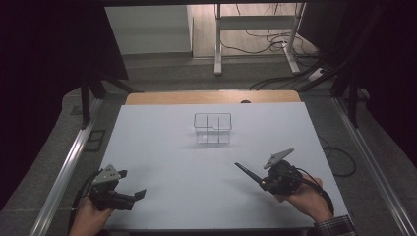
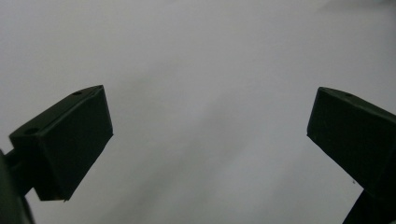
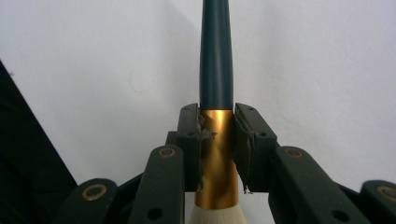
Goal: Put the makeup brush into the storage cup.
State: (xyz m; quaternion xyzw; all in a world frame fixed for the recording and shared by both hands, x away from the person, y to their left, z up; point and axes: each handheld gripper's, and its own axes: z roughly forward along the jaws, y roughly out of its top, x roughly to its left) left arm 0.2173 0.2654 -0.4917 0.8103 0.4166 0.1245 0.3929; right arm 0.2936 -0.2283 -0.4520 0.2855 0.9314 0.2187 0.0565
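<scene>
A: Where is the brush [image 3: 216,93]?

B: My right gripper [image 3: 217,154] clamps its gold ferrule [image 3: 215,158], near the clear organizer [image 1: 212,128]. I judge it light, stiff, slippery; bristles soft. My left gripper [image 2: 210,135] is released, holding nothing.

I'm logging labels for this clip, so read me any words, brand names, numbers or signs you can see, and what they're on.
None: no readable text anywhere.
Brush held in the right gripper: plain dark handle, plain gold band.
Clear divided box: no label.
White table and left gripper: no markings.
</scene>
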